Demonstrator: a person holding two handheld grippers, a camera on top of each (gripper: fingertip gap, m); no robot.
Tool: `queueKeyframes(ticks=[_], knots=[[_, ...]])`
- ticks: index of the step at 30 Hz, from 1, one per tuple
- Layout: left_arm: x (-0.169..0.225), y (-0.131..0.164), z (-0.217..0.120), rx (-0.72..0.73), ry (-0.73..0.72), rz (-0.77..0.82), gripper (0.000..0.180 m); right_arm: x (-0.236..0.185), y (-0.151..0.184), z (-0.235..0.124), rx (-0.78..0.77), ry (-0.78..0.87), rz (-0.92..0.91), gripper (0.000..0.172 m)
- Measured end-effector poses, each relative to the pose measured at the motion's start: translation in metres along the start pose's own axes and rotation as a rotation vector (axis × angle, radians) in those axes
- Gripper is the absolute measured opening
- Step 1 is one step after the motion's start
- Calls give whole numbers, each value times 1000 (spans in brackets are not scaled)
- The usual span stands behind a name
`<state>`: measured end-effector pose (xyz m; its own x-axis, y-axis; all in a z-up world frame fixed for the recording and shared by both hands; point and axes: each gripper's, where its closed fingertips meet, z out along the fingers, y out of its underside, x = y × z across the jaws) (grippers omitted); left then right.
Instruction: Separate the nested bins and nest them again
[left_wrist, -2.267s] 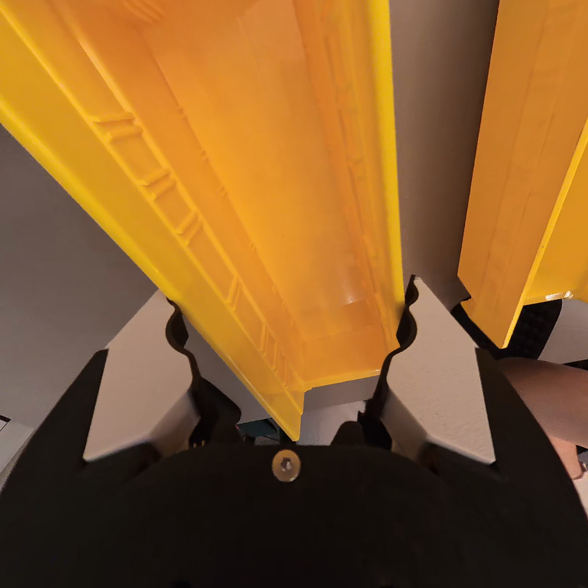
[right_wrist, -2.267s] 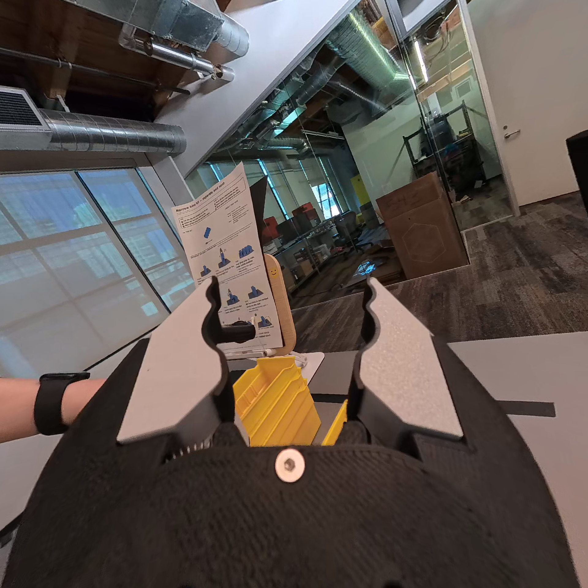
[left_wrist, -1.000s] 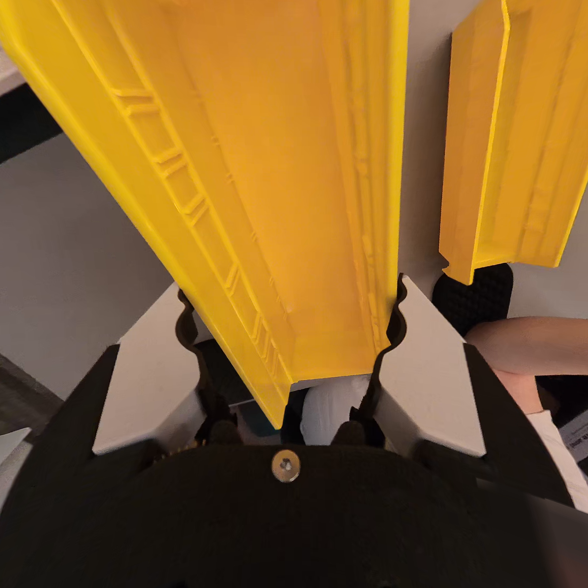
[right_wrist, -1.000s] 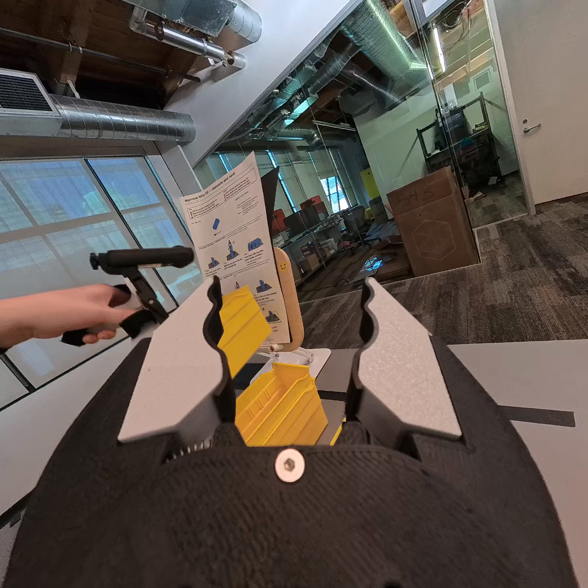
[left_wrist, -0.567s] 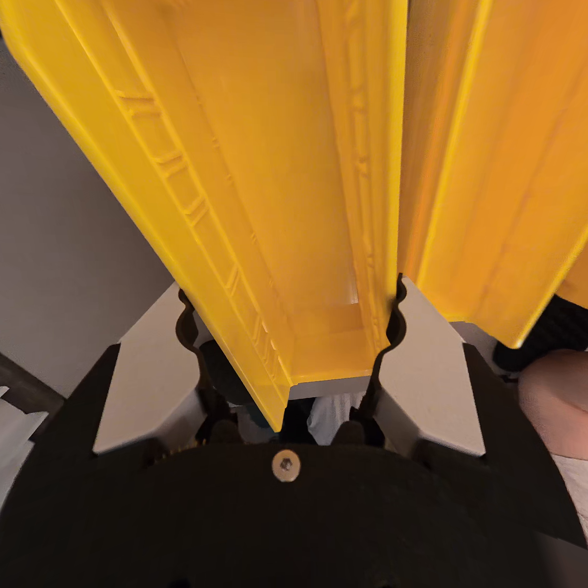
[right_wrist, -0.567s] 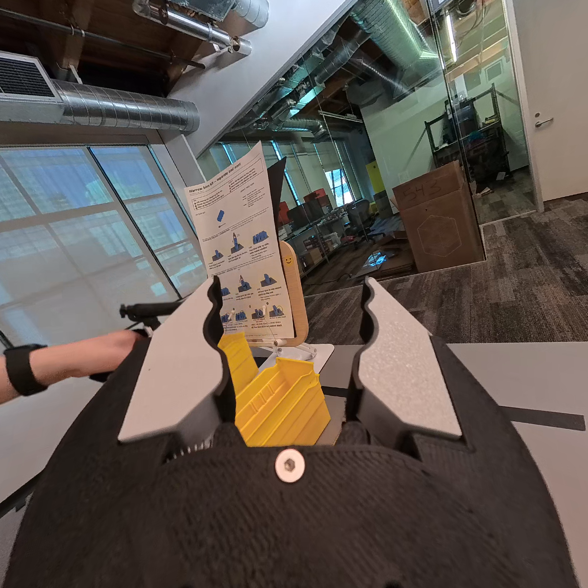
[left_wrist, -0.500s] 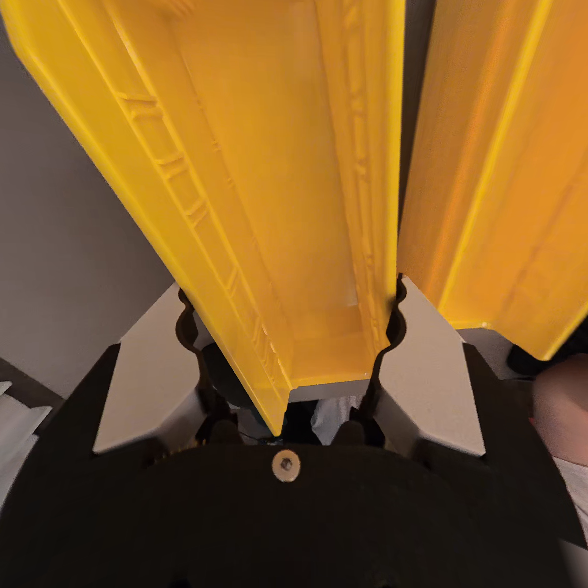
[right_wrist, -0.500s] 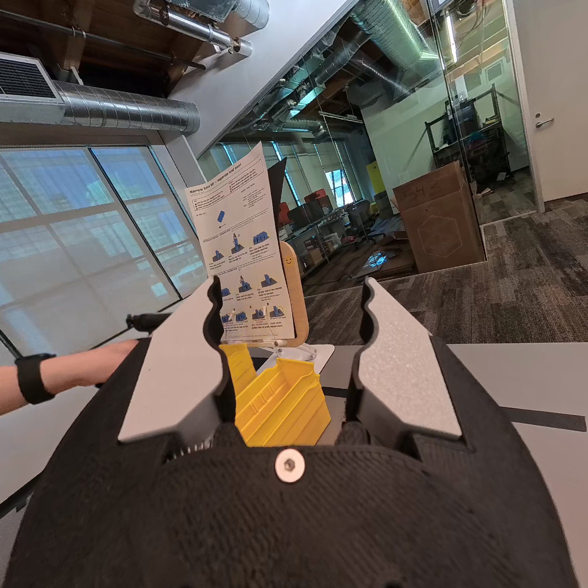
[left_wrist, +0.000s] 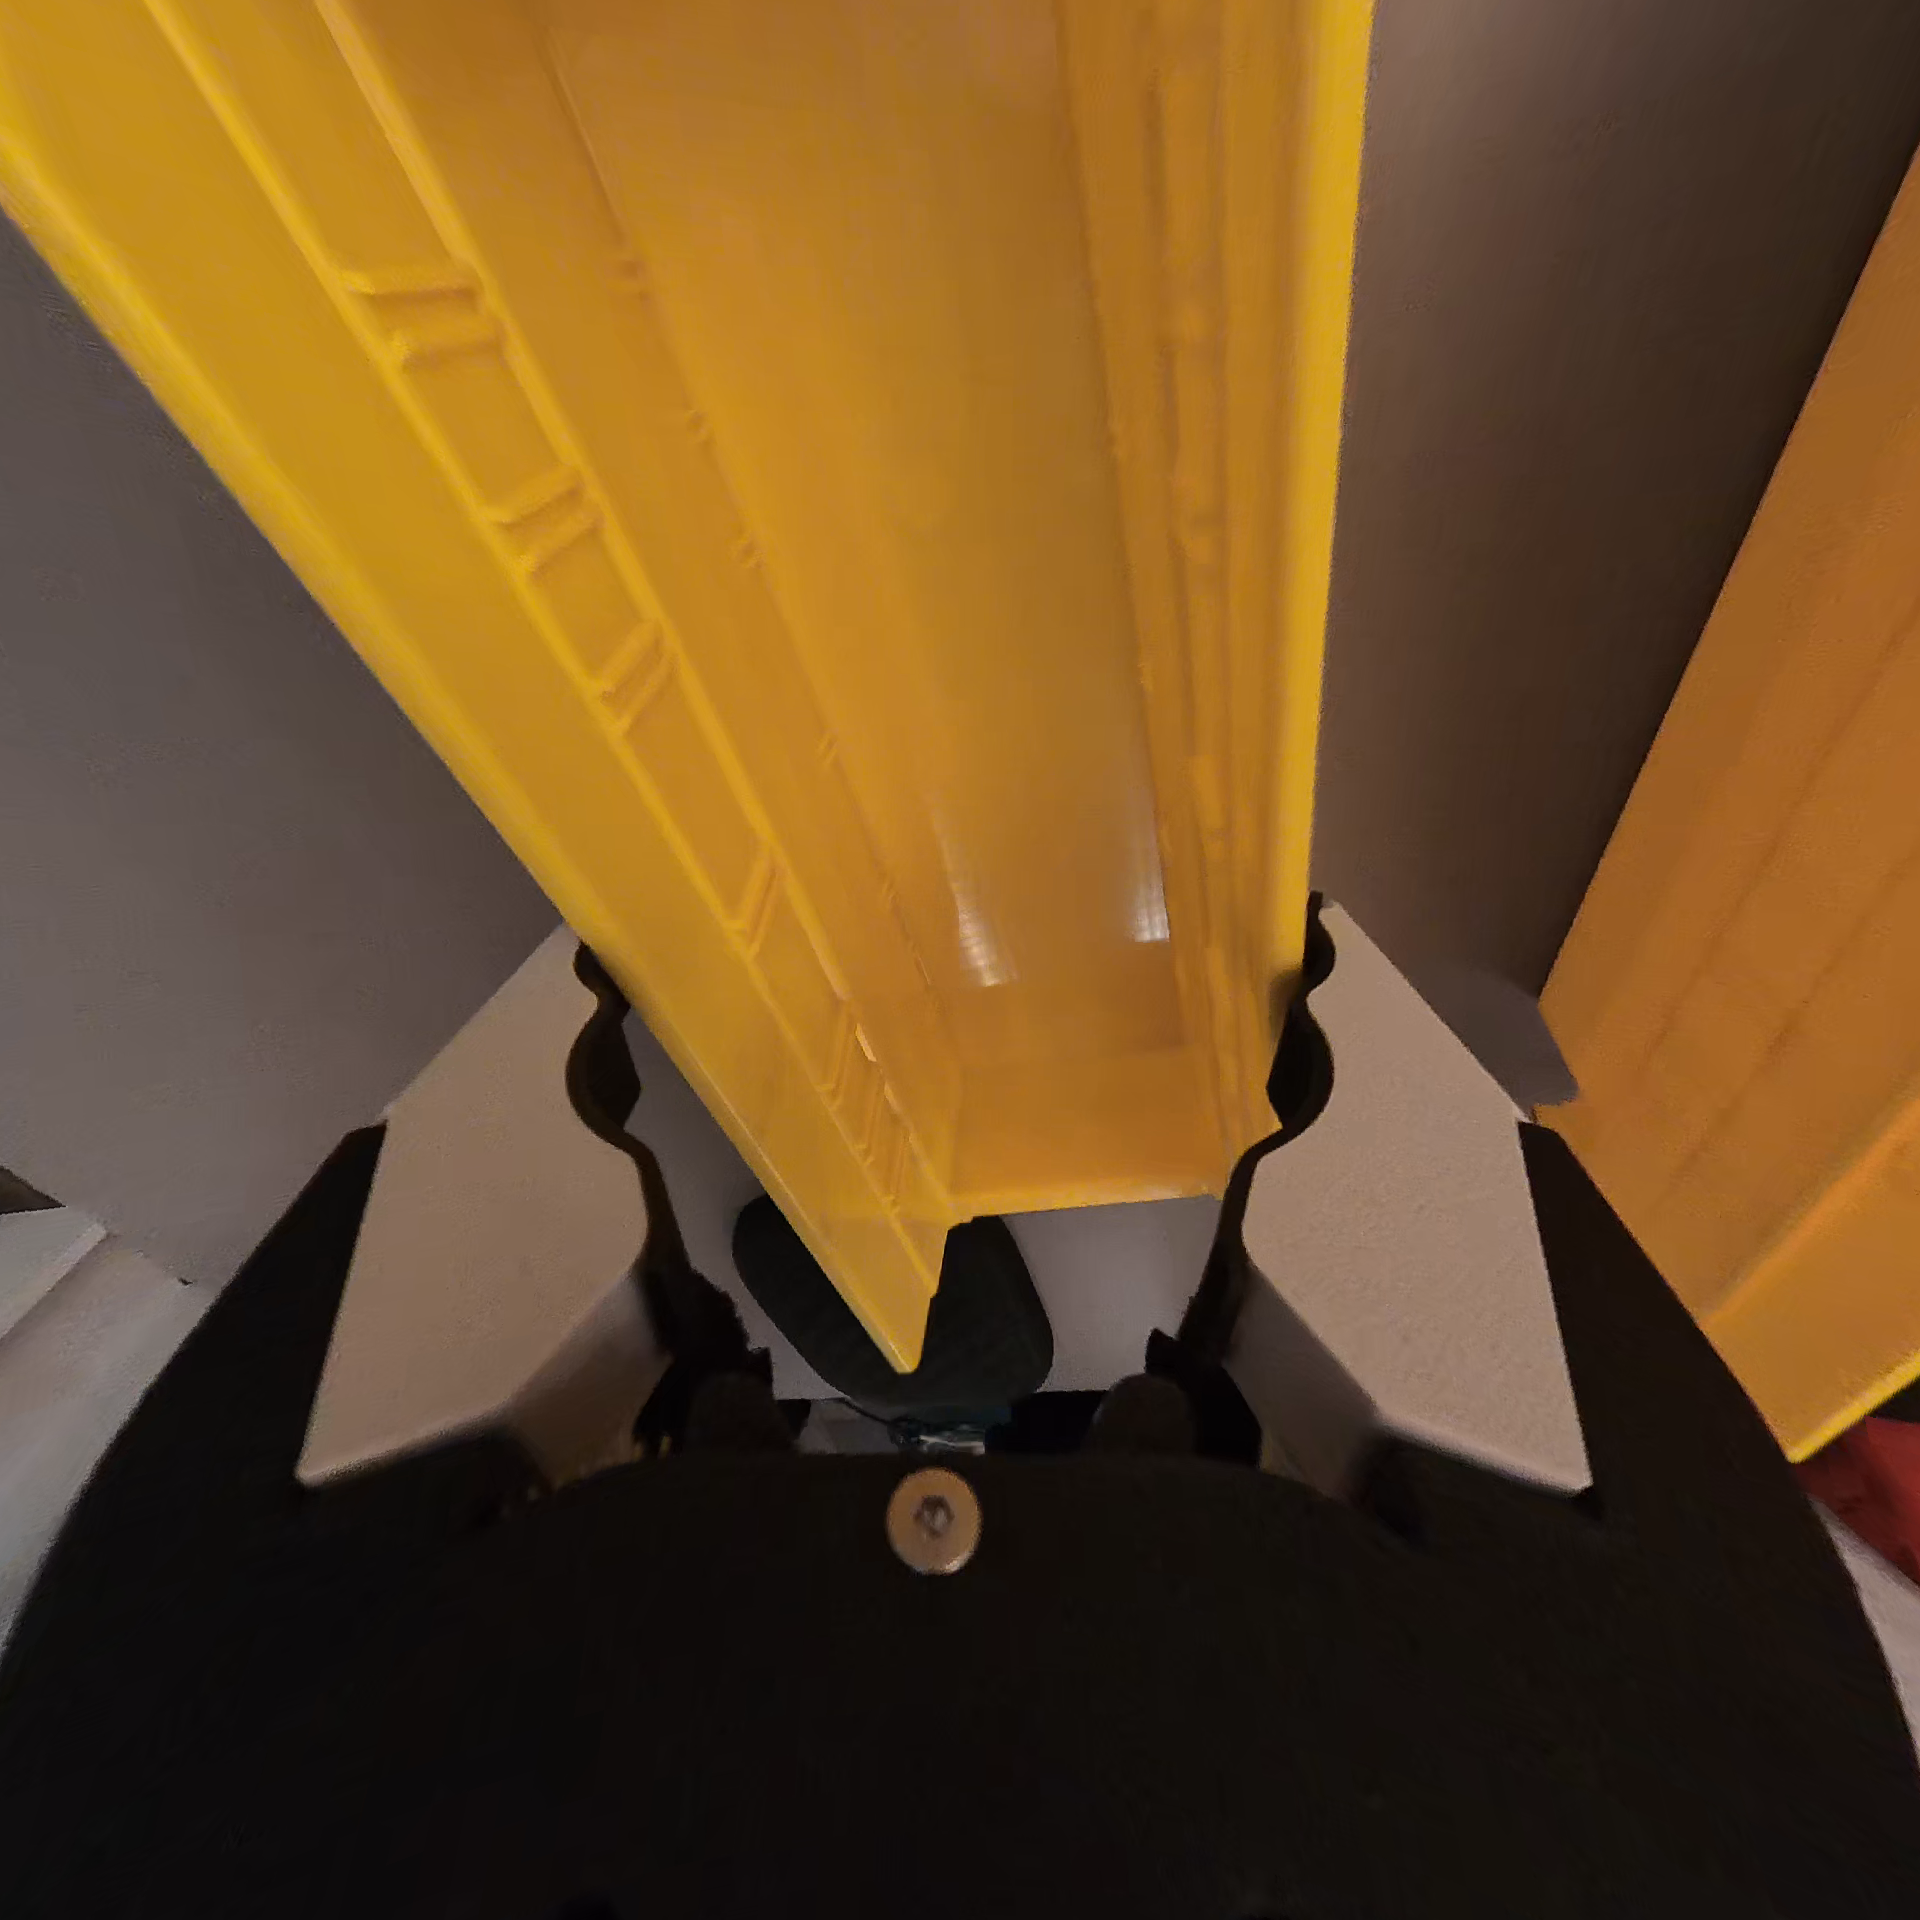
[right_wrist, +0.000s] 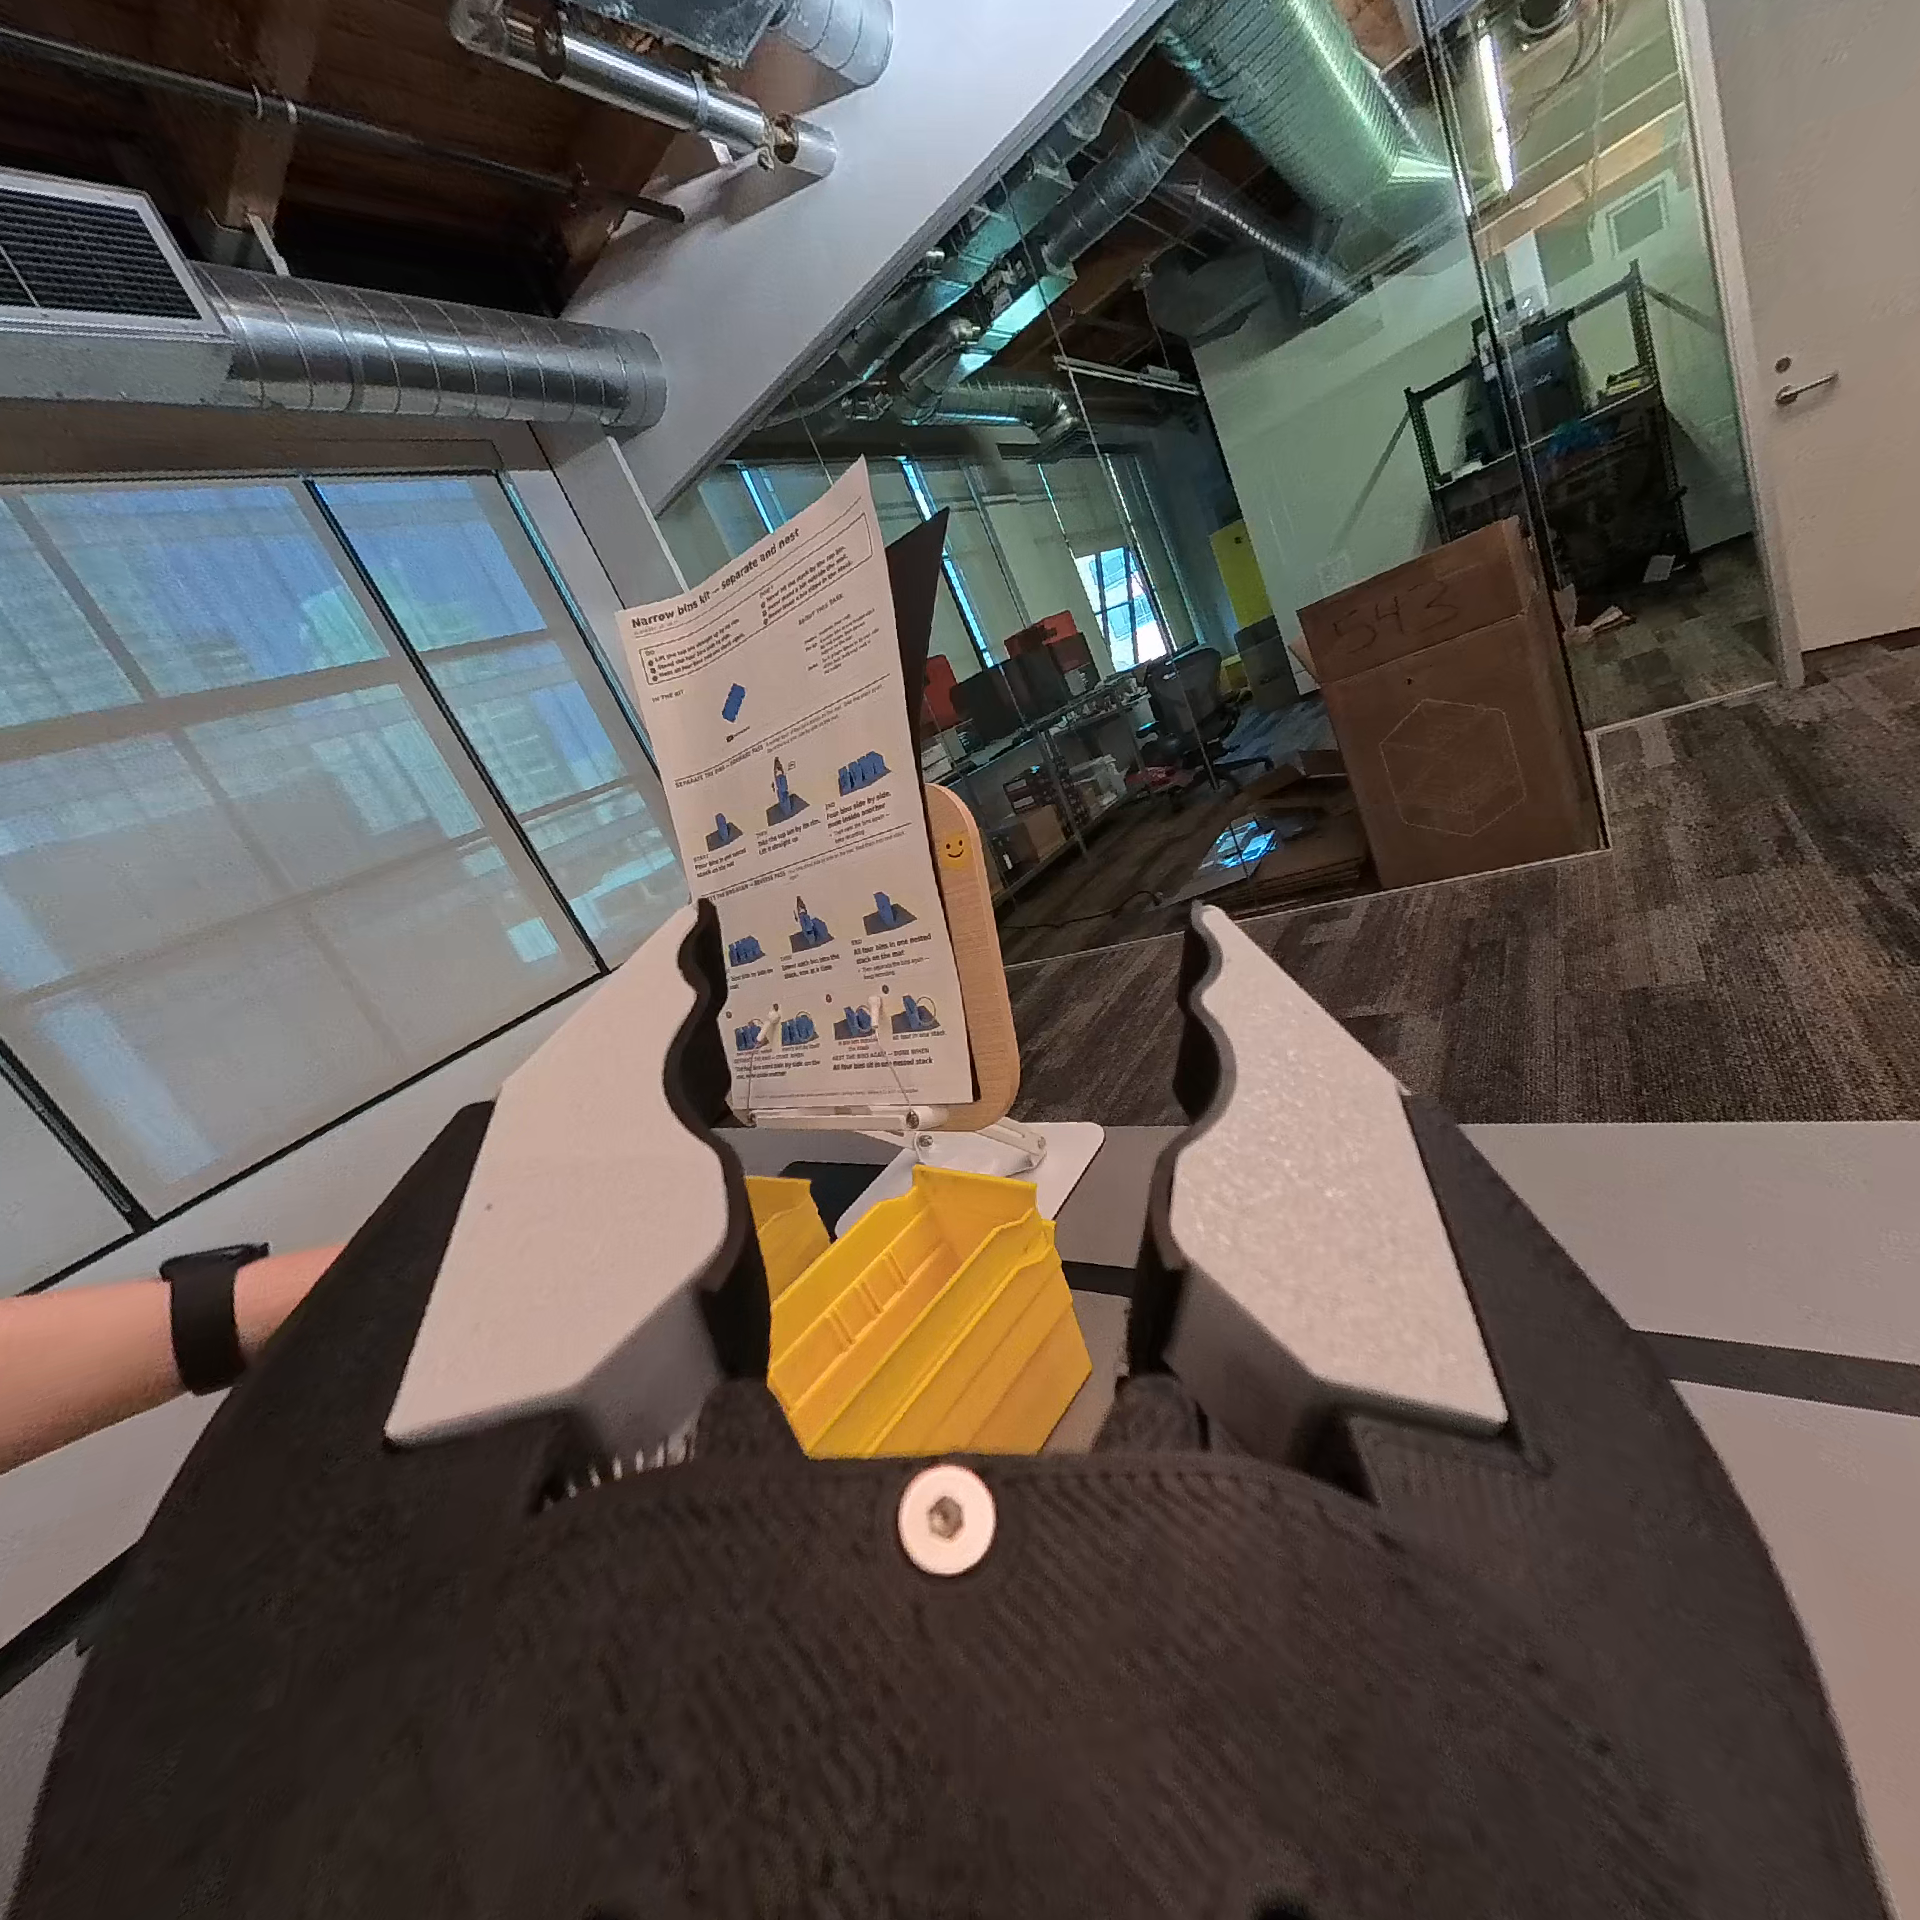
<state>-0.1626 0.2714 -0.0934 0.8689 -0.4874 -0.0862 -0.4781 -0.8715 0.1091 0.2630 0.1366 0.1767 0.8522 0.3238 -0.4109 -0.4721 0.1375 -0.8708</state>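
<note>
Yellow bins, two grippers – one bin gripped, others on the table.

L gripper: long yellow bin runs fwd between its fingers; both pads press its outer walls, so clamped on the bin. Second yellow bin lies alongside at right, apart, grey table under both. R gripper: raised, fingers spread, nothing between them. Below it, stack of yellow bins on the table w/ another bin just beside at left; instruction sheet on stand behind. Forearm w/ black wristband at left edge.
</note>
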Motion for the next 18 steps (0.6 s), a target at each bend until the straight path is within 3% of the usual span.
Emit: queueKeyframes(ticks=[6,11,13,16,18], knots=[[6,7,7,-12,27,-5,135,-1,2,2,-6,-4,2,87],[14,-4,-31,70,53,-8,134,1,1,2,-3,2,5,87],[35,-9,-56,114,126,-22,134,3,1,1,1,8,6,87],[96,-15,-91,148,380,-98,134,6,1,1,0,14,13,87],[116,-18,-99,163,349,-56,137,7,2,2,-4,14,16,87]])
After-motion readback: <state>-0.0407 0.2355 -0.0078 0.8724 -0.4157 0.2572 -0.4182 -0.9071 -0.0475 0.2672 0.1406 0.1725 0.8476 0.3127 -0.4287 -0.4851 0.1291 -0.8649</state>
